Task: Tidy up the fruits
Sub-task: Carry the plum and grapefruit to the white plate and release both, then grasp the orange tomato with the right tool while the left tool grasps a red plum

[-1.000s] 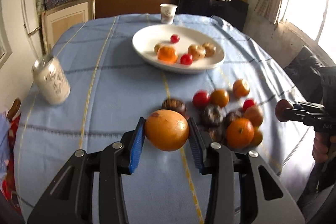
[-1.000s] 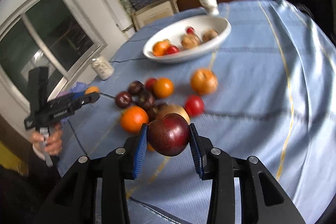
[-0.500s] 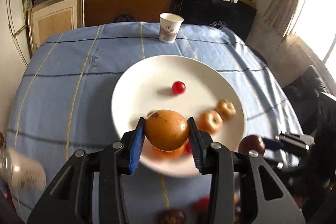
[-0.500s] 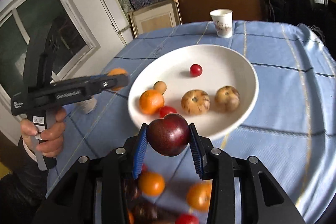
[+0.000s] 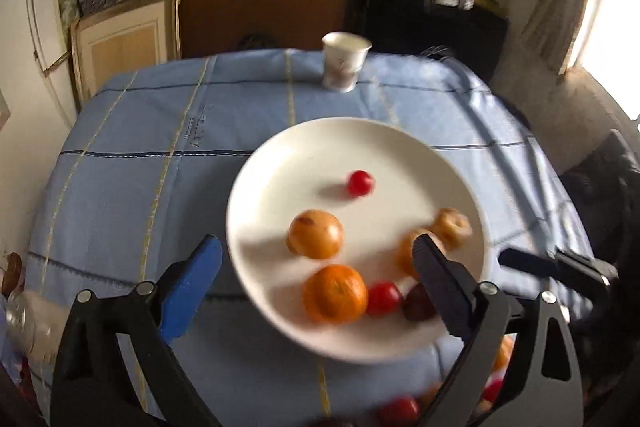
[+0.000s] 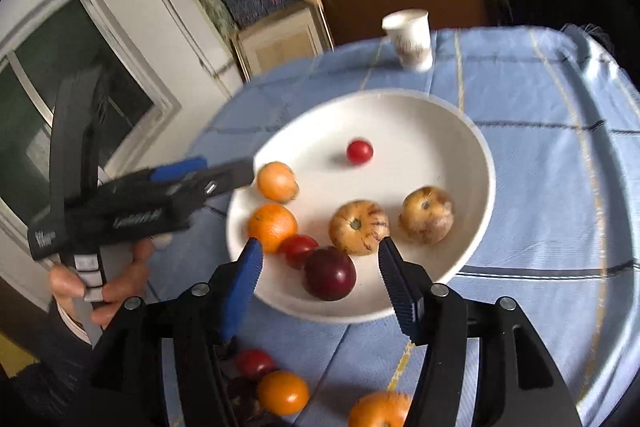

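Both tools are opening over the white plate: the left tool grips nothing, a yellow-orange fruit lying on the plate beneath it, and the right tool has a dark red plum lying loose between its pads. These fruits look round, smooth, light and bruisable, likely to roll; pinch each gently across its widest part. More fruits wait on the blue-clothed surface.

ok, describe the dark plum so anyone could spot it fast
Find the white plate on the blue tablecloth. At its near rim sits the dark plum, beside a red tomato. It's the only deep maroon fruit on the plate.
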### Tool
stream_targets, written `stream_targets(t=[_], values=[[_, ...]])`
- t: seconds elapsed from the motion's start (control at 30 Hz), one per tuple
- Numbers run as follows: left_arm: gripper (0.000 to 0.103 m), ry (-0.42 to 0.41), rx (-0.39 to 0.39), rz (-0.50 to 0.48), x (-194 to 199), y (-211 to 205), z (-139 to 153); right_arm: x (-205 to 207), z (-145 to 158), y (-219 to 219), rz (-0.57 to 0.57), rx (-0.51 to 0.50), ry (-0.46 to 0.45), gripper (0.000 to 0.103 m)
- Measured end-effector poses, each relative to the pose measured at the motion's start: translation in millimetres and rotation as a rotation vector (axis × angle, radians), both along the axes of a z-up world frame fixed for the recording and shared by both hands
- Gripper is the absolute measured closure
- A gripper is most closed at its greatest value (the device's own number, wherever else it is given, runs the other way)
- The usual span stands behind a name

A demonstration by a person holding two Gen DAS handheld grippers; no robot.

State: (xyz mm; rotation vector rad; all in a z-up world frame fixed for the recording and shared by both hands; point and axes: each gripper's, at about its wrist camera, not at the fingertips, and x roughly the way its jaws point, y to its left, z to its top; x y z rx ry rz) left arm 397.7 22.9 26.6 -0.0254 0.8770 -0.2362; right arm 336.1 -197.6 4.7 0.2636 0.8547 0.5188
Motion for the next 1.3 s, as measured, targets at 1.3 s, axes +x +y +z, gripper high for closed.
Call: stream_targets(t=[1.3], values=[[0.005, -0.055, -0.026, 0.238, -148.9, 66.5, -55.3, -80.2, -66.8, 0.3, -0.039, -0.316, -0.028, 0.048]])
